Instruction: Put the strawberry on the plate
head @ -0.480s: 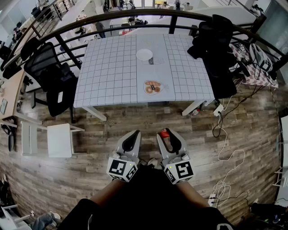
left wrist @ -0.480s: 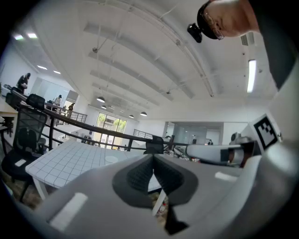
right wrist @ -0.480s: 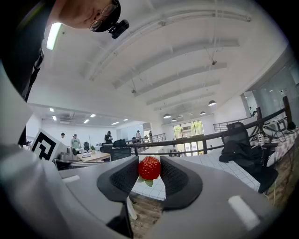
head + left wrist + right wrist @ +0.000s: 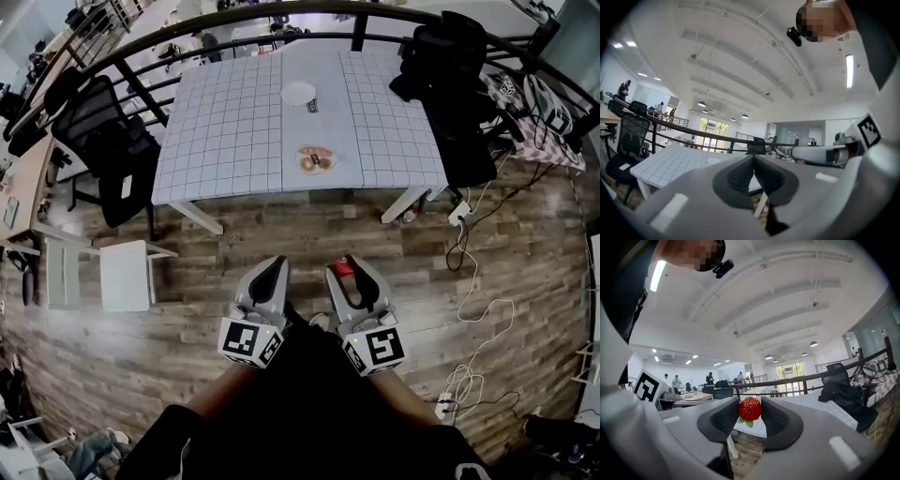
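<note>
**Carry the Strawberry Level, Then Set It Down Softly**

Begin close to the body. Note the right gripper (image 4: 750, 415), its fingers (image 4: 777, 418) closed on the strawberry (image 4: 750, 408), pinching it by the sides right at the tips, with leaves below. Squeeze no harder than that, to avoid bruising soft fruit. Expect a tip-hold like this to slip under a jolt, so move smoothly.

Note the left gripper (image 4: 753, 174) just beside it, fingers (image 4: 737, 176) shut together on nothing. Leave it low and out of the way.

See both held over the wooden floor (image 4: 281, 234), well short of the bench (image 4: 225, 131). Step or reach forward first, without swinging or tilting the fruit.

Once at the bench, pass over the nearer dish (image 4: 303, 152), already loaded with something brownish and too small to name. Aim instead, most likely, for the bare white plate (image 4: 299, 92) farther back, near the bench's middle. Come in from above and lower almost to the plate's centre. Then ease the fingers apart slowly to prevent rolling.

Stay clear of the dark heap (image 4: 450, 75) at the far right corner.
</note>
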